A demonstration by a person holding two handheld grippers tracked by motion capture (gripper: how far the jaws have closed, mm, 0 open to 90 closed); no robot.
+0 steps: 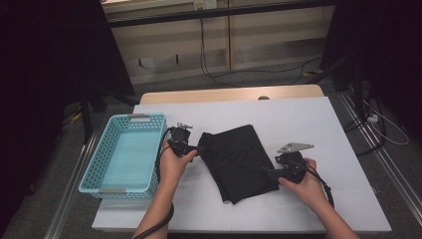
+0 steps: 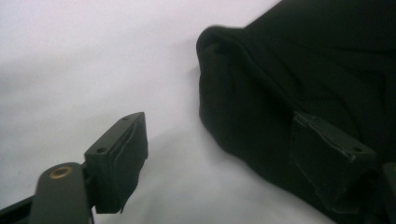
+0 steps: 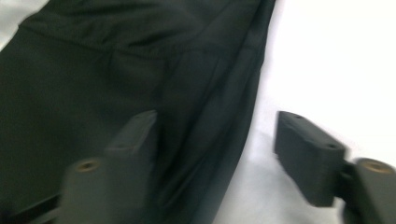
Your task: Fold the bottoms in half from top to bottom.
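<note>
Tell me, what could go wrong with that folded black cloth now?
The left gripper is open at the black cloth's edge, so it may catch just the top layer and undo the fold. The right gripper straddles the other edge; uneven pulling could drag the cloth crooked, away from the blue basket.

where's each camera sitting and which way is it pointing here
High view: above the person's side, looking forward and down on the white table, blue basket and folded black cloth; both forearms and hands show.
Left gripper view: rides the left hand-held gripper, facing the cloth's edge; its two open jaws show.
Right gripper view: rides the right hand-held gripper, facing the cloth's other edge; open jaws straddle it.
Shared: all three show the black cloth on the table.
</note>
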